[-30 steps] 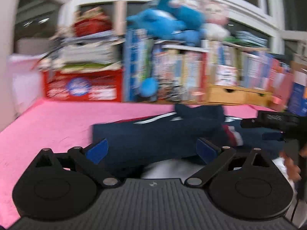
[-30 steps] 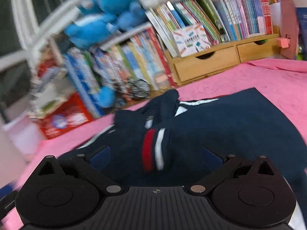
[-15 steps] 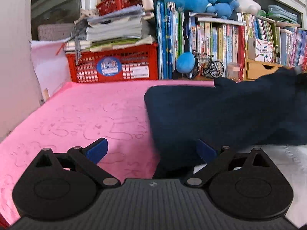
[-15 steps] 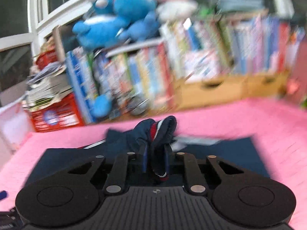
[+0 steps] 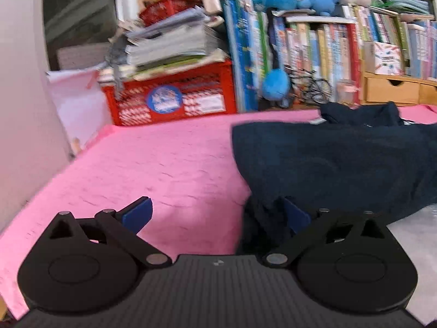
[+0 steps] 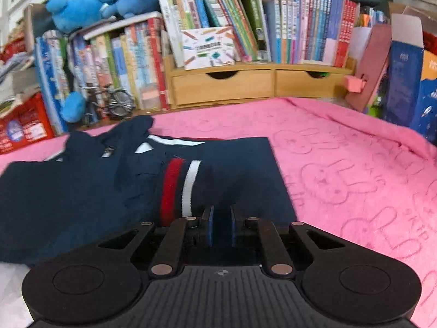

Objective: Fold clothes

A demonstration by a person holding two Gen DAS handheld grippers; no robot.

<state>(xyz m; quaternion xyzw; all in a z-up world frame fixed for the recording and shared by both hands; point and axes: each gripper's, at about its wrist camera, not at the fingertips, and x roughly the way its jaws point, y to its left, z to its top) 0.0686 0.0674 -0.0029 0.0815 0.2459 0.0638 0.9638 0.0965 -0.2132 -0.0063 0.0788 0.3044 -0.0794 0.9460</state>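
Note:
A navy garment [image 6: 82,191] lies spread on the pink blanket [image 6: 355,177]. Its sleeve, with a red and a white stripe [image 6: 177,186] at the cuff, is laid across the body of the garment. My right gripper [image 6: 221,228] is low over the garment and shut on navy fabric just behind the stripes. In the left wrist view the navy garment [image 5: 341,164] fills the right side, and a bunched corner of it rests against my right finger. My left gripper [image 5: 215,214] is open, with only pink blanket [image 5: 150,164] between its pads.
A red crate [image 5: 174,98] piled with papers stands at the back left, rows of books [image 6: 218,22] and blue plush toys [image 6: 90,2] behind. Wooden drawers [image 6: 245,82] and blue boxes [image 6: 404,82] line the back right. White material [image 5: 409,235] shows beside the garment.
My right gripper shut on the striped sleeve, lifted it, then came down with it over the garment's body. My left gripper stayed open and swung to the garment's left edge.

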